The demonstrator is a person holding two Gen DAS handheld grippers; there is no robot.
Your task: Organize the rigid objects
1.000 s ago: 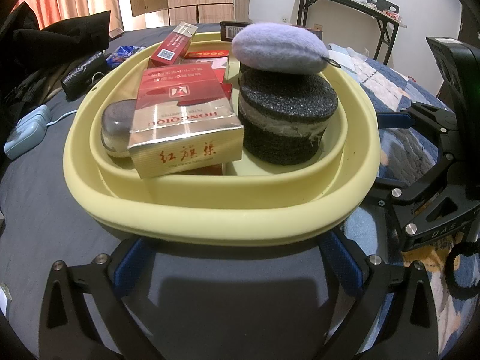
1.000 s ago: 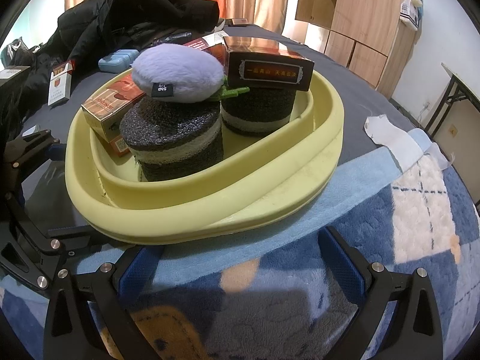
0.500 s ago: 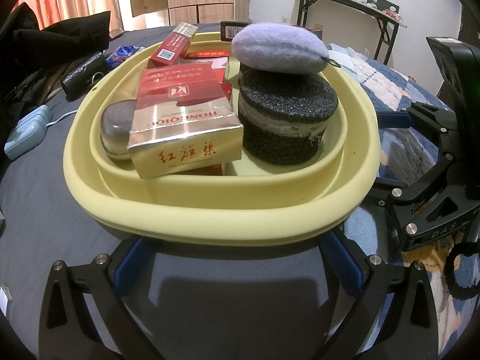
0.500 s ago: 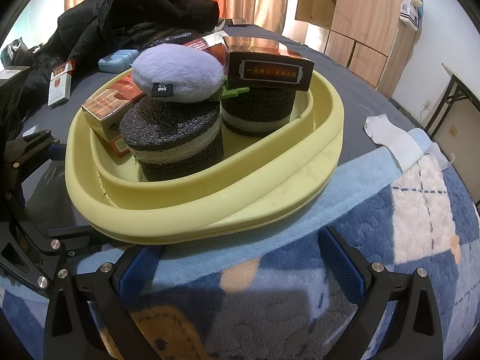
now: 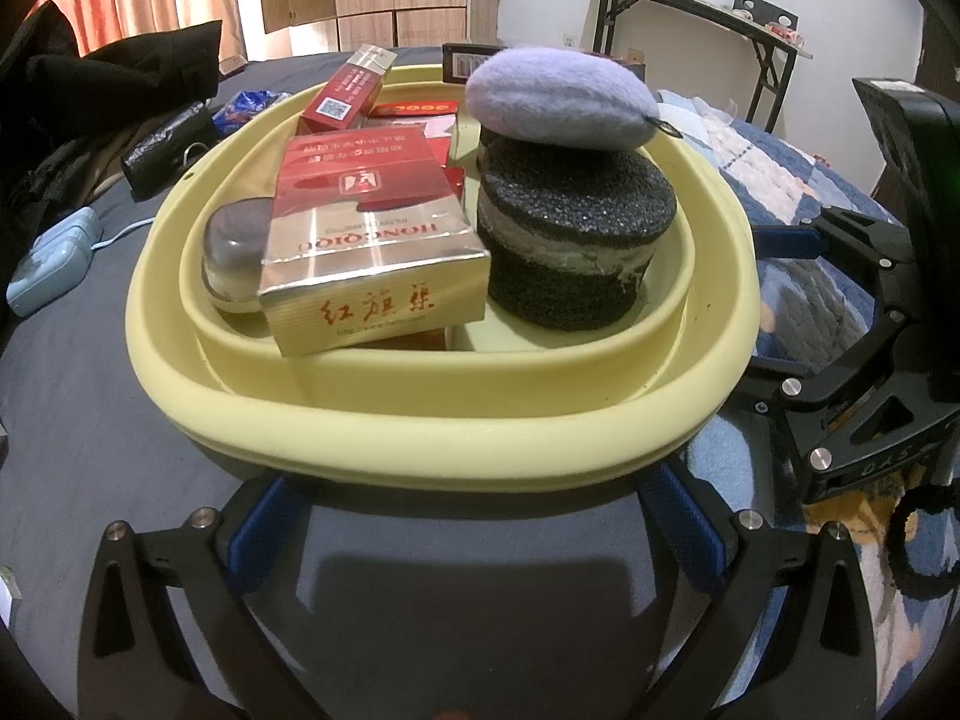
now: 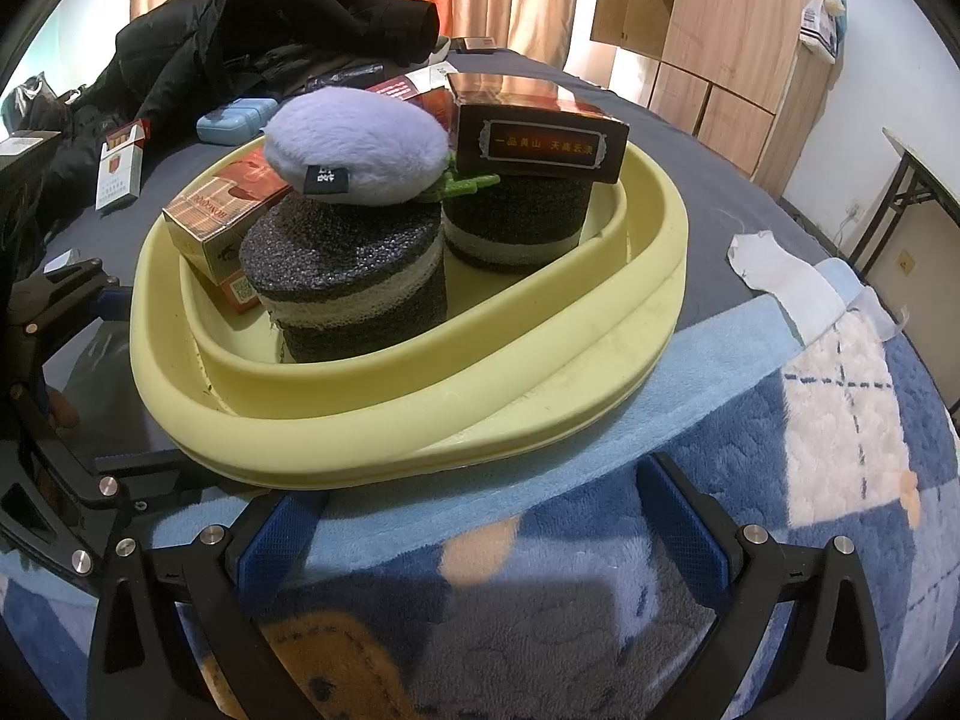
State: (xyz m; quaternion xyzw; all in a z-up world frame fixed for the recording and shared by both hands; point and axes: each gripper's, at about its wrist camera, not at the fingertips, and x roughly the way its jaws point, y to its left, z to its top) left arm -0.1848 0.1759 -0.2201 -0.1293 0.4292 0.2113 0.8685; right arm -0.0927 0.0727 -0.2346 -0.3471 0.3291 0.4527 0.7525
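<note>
Left gripper (image 5: 474,516): spread wide, nothing between the fingers; both blue pads sit at the near rim of the basin, partly tucked beneath it. Contact cannot be told.
Right gripper (image 6: 474,510): likewise spread and holding nothing; its pads sit at the basin's near rim over the blanket (image 6: 780,480).
Basin (image 5: 420,444): 1, pale yellow, with a stepped double rim. It rests on the bed, half on the dark sheet (image 5: 72,420), half on the blue patterned blanket.
Sponges: 2 dark cylinders with a pale band, upright inside the basin; near one (image 6: 348,276), far one (image 6: 516,222). In the left view only 1 shows clearly.
Plush (image 6: 360,144): 1, lilac, lying on top of the near sponge, black tag facing the right camera.
Boxes in basin: gold-red box (image 5: 372,240) lying on top of others; dark box (image 6: 540,132) on the far sponge; at least 3 more red ones behind, partly covered, so the count is uncertain.
Grey lump (image 5: 234,252): 1, rounded, wedged between the gold-red box and the basin wall; cannot identify.
Room: open sheet to the left of the basin, open blanket to the right.
Outside basin: 1 open white-red pack (image 6: 120,165), 1 blue case (image 6: 237,117), black jacket (image 6: 240,30).
Cut off: undersides of both rims.
</note>
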